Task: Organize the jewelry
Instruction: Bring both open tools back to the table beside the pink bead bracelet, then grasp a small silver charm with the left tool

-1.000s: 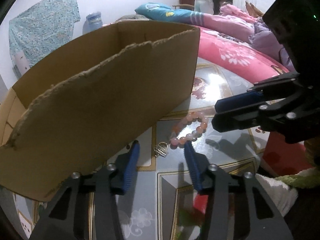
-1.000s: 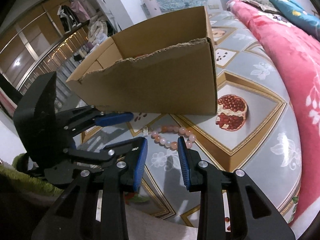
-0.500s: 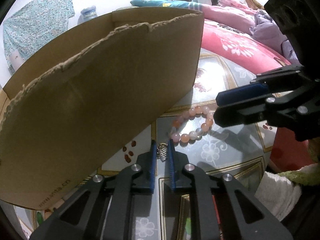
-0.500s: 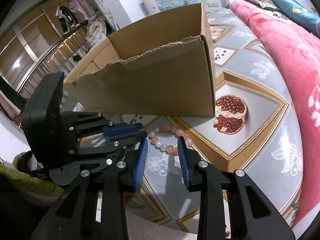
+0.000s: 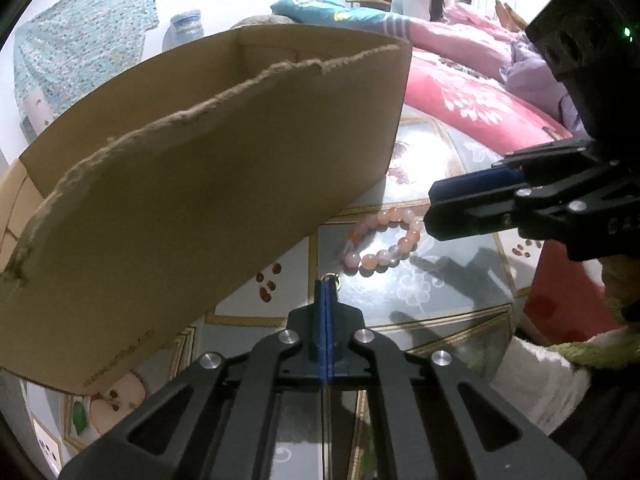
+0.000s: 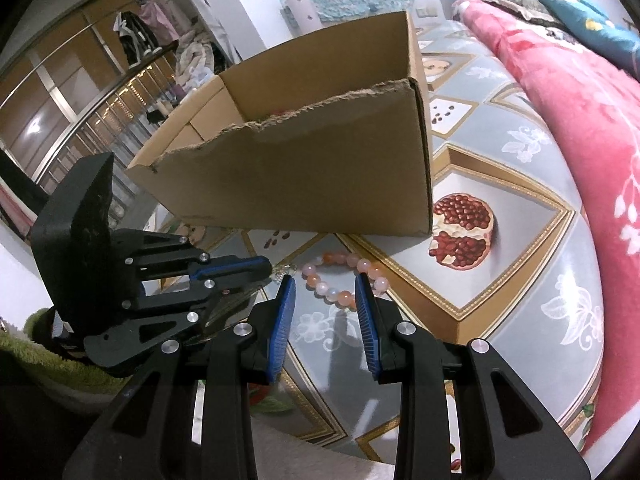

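Left gripper (image 5: 327, 286) pinched together on small metal charm (image 5: 331, 279) at frame centre; bead bracelet (image 6: 346, 278) lies ahead of the spread right gripper (image 6: 325, 294), its near arc between the fingertips, cardboard box (image 6: 320, 176) beyond.

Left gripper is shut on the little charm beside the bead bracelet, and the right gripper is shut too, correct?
Not quite. The left gripper is shut on the charm beside the bead bracelet, but the right gripper is open; the right wrist view shows a wide gap between its blue pads, near the bracelet.
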A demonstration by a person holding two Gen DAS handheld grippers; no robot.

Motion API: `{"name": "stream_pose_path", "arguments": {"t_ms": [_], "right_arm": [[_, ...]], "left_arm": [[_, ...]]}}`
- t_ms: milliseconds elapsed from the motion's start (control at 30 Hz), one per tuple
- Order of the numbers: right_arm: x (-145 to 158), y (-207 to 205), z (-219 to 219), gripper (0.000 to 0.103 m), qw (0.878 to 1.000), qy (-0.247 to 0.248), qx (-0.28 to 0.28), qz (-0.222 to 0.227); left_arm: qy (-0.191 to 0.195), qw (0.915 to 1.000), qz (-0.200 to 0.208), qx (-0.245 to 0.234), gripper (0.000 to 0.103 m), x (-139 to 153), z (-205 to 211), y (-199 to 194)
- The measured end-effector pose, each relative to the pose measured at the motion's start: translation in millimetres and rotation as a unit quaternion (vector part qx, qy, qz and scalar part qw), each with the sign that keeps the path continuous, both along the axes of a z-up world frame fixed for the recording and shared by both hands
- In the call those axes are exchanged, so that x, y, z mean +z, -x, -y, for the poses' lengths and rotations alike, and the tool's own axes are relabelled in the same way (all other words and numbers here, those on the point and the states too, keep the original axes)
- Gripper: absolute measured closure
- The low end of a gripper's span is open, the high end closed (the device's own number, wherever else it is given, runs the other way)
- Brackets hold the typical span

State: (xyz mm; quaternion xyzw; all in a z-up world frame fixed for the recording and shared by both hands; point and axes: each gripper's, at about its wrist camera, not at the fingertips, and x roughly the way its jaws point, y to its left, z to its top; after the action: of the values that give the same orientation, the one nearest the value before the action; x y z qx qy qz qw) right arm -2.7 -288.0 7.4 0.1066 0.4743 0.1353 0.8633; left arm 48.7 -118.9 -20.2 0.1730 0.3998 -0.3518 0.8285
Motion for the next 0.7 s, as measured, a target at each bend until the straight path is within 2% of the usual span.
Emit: {"name": "stream_pose_path", "arguments": {"t_ms": [267,333,367,400,567,667,700], "right_arm": [[2,1,-7,0.073,1.0,0.001,0.007,0.002],[3,1,-8,0.073,1.0,0.002,0.007,0.002],[3,1,-9,0.073,1.0,0.002,0.007,0.003],[3,1,-9,0.073,1.0,0.003,0.007,0.003],[3,1,-9,0.073,1.0,0.005,0.003,0.002],[4,2,-9,0.073,1.0,0.006,0.002,0.003],[4,2,-9,0.073,1.0,0.006,0.002,0.003]], "left_arm": [[0.008,0.9999,-0.008,0.003,0.1,5,-1,3],[0.0,0.9999,-0.016,0.003,0.087,2,3,1],[-0.005,0.9999,-0.014,0.005,0.077,1,4,0],[-0.006,0.9999,-0.011,0.005,0.075,0,6,0],[-0.016,0.9997,-0.011,0.011,0.077,-9,11,-3],[-0.021,0.9997,-0.006,0.011,0.098,-9,11,-3],[-0.019,0.9997,-0.007,0.012,0.099,-9,10,-3]]}}
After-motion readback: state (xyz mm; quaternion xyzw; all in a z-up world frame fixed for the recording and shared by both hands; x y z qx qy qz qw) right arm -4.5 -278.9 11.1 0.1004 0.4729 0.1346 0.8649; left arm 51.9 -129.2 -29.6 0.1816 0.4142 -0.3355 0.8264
